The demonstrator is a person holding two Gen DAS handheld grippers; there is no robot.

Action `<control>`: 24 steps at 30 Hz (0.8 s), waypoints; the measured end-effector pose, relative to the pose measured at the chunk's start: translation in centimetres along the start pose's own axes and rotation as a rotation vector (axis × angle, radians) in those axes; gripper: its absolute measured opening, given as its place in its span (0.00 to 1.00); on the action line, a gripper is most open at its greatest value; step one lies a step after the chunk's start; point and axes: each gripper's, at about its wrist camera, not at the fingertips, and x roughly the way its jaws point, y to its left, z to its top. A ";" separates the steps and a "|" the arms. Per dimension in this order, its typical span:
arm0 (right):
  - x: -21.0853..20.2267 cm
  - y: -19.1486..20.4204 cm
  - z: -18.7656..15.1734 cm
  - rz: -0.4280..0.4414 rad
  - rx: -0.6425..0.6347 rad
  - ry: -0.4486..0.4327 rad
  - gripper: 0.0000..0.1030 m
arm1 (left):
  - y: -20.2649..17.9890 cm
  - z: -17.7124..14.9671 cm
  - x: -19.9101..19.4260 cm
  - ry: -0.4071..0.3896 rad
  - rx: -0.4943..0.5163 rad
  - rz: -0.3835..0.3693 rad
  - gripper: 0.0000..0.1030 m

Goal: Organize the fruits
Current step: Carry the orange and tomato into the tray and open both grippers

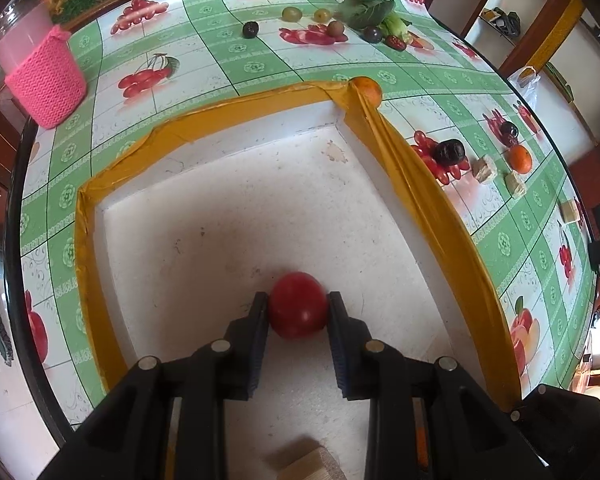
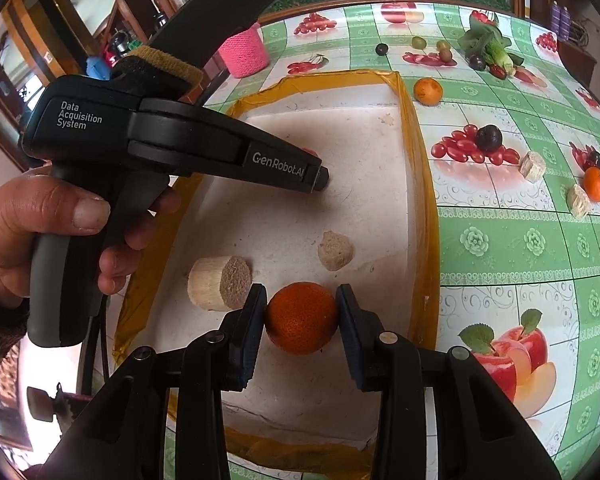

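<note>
My left gripper (image 1: 298, 306) is shut on a red tomato (image 1: 298, 305), held low over the floor of the white foam tray (image 1: 236, 208) with its yellow-taped rim. My right gripper (image 2: 301, 317) is shut on an orange (image 2: 301, 317) just above the same tray (image 2: 364, 152). In the right wrist view the left gripper's black body (image 2: 204, 152), held by a hand (image 2: 40, 232), reaches into the tray from the left and hides the tomato. Two tan cork-like pieces (image 2: 220, 283) (image 2: 335, 250) lie in the tray. More oranges (image 2: 428, 91) (image 2: 595, 184) and dark plums (image 2: 489, 137) lie on the tablecloth.
A pink knitted basket (image 1: 46, 84) stands at the far left of the fruit-print table. Leafy greens (image 1: 366, 10), small green fruits (image 1: 292, 14) and a dark fruit (image 1: 250, 29) lie at the far side. Tan blocks (image 1: 485, 168) sit right of the tray.
</note>
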 end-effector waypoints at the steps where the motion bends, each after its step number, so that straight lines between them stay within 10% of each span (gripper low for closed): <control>1: 0.0 0.0 0.0 0.000 0.000 -0.001 0.38 | 0.0 0.0 0.0 0.001 -0.001 0.001 0.31; 24: -2.8 -0.3 -1.0 0.006 0.041 -0.044 0.40 | -2.0 -0.2 -2.6 -0.074 0.048 0.097 0.48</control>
